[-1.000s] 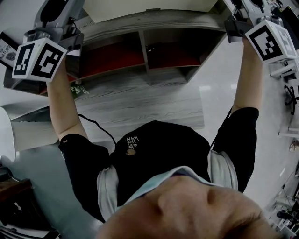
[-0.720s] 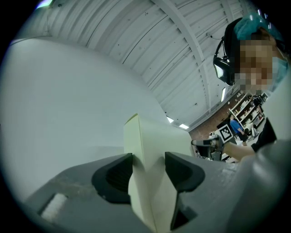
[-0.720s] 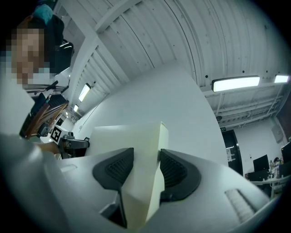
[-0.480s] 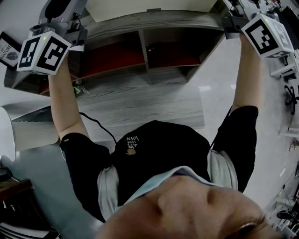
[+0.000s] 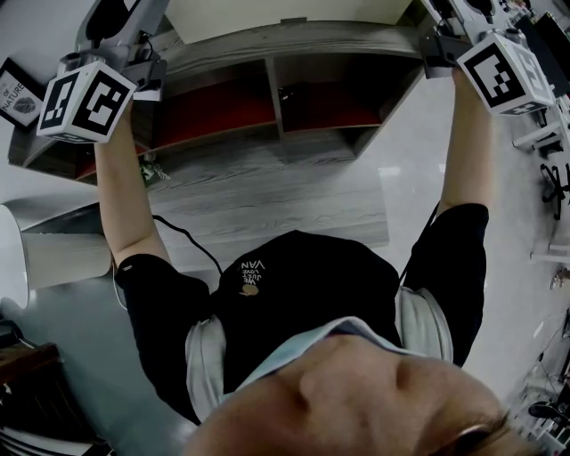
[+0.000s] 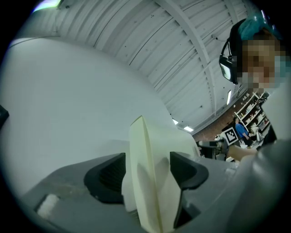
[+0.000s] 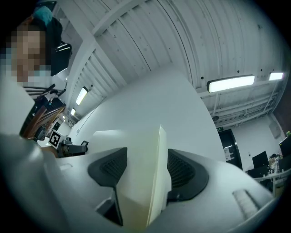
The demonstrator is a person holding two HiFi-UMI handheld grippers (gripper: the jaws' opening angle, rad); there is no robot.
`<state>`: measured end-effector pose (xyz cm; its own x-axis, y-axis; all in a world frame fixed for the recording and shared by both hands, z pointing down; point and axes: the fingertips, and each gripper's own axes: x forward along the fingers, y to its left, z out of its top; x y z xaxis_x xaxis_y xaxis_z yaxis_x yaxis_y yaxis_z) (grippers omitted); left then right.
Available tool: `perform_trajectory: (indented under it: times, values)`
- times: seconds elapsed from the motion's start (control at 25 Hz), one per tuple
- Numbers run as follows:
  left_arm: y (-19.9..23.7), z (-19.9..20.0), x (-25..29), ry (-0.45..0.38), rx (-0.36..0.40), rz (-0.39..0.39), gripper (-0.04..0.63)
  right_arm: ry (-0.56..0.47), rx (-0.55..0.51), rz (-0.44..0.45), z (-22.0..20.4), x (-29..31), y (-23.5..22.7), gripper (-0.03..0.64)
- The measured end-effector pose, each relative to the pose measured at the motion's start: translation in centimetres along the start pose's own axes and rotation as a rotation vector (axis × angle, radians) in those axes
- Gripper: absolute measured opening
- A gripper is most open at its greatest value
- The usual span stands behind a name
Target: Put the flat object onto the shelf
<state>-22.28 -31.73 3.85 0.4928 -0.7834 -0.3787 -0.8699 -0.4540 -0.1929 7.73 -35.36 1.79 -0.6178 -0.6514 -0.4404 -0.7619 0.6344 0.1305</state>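
Observation:
The flat object is a cream board [image 5: 285,12] lying along the top of the grey wooden shelf [image 5: 294,43], at the head view's upper edge. Both arms are raised to it; the marker cubes [image 5: 85,96] [image 5: 506,73] show at its two ends. In the left gripper view the board's edge [image 6: 146,150] stands between the dark pads [image 6: 108,175] of my left gripper [image 6: 148,166], whose jaws have just been opening and stand apart from it. My right gripper [image 7: 145,167] has likewise just been opening, with the board [image 7: 138,159] loose between its pads [image 7: 184,170].
Below the shelf top are red-lined compartments [image 5: 214,111]. A framed picture [image 5: 18,89] and a small plant [image 5: 153,169] sit at the left. A grey wood-grain slab [image 5: 258,200] lies in front of the person. Office furniture [image 5: 552,142] crowds the right edge.
In the head view the left gripper's cube has shifted slightly up and to the right. The right gripper's cube has barely moved. The board lies in the same place.

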Motion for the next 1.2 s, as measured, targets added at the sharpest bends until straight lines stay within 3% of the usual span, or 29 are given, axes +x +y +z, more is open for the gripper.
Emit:
perform_trajectory:
  times: [0.44, 0.6, 1.2]
  values:
    - [-1.1, 2.6, -2.0, -0.085, 0.039, 0.009, 0.301, -0.060, 0.002, 0.029, 1.2, -1.2, 1.5, 0.267]
    - [-1.9, 2.8, -2.8, -0.090, 0.040, 0.009, 0.299, -0.089, -0.001, 0.022, 1.8, -2.2, 2.1, 0.215]
    - [-5.2, 3.2, -6.4, -0.106, 0.038, 0.011, 0.113, -0.109, 0.043, 0.059, 1.8, -5.5, 5.6, 0.139]
